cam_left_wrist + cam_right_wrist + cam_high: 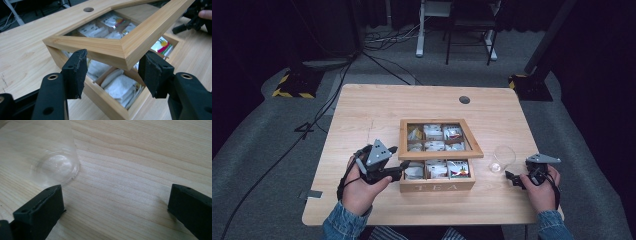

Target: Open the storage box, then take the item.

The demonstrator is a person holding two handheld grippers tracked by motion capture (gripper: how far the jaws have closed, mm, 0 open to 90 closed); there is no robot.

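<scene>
Wooden tea box [437,186] holding tea bags [436,169], lid [120,47] raised between parted left gripper [112,72] jaws; clear cup [502,159] at three o'clock, beside wide-open right gripper [115,202].

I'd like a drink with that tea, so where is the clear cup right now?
In the high view the clear cup stands on the table's right side, between the wooden tea box and the right gripper, which sits open just beside it.

Clear plastic cup [502,158] on wooden table [377,107], right of centre
</scene>
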